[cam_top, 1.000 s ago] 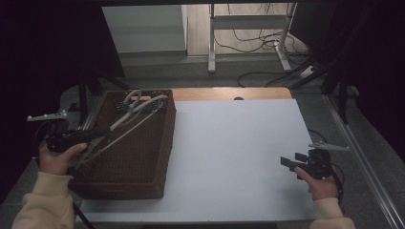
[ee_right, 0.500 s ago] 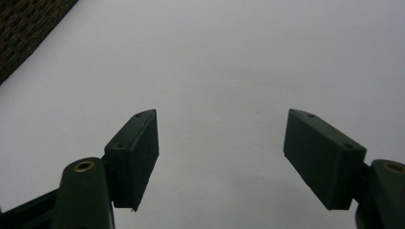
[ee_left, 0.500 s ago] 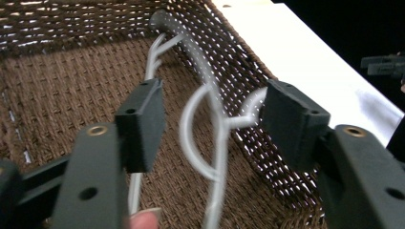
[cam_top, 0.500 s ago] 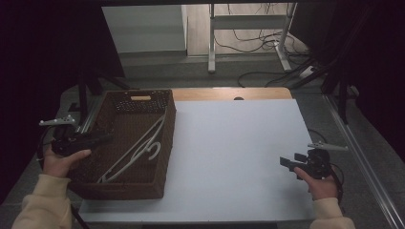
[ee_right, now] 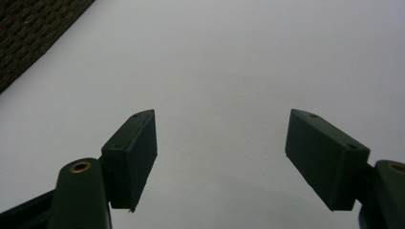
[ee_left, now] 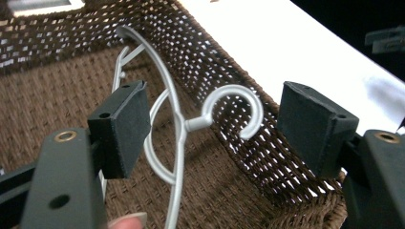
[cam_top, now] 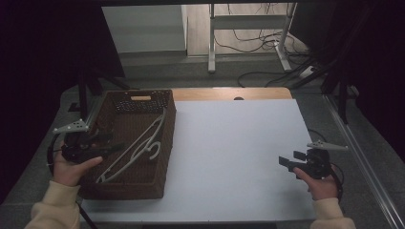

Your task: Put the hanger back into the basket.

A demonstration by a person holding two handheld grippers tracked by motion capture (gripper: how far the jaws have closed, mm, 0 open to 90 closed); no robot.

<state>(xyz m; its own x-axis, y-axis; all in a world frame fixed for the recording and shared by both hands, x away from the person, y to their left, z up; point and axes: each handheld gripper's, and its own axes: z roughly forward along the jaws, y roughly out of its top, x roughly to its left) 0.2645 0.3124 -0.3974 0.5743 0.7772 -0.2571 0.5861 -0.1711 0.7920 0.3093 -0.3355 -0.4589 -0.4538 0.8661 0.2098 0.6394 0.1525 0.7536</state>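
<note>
Table (cam_top: 239, 157) is white, with a brown woven basket (cam_top: 165, 143) at nine o'clock. White hangers (cam_top: 138, 148) lie inside it. Left gripper (cam_top: 102, 145) hovers above them, jaws wide, empty. Right gripper (cam_top: 290, 161), at four o'clock, is wide too.

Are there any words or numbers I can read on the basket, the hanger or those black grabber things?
None: no words, numbers or signs can be read.
The basket is plain brown weave.
The hanger is plain white.
The left gripper and right gripper have plain black jaws with only screw holes.
The table is blank white.
</note>
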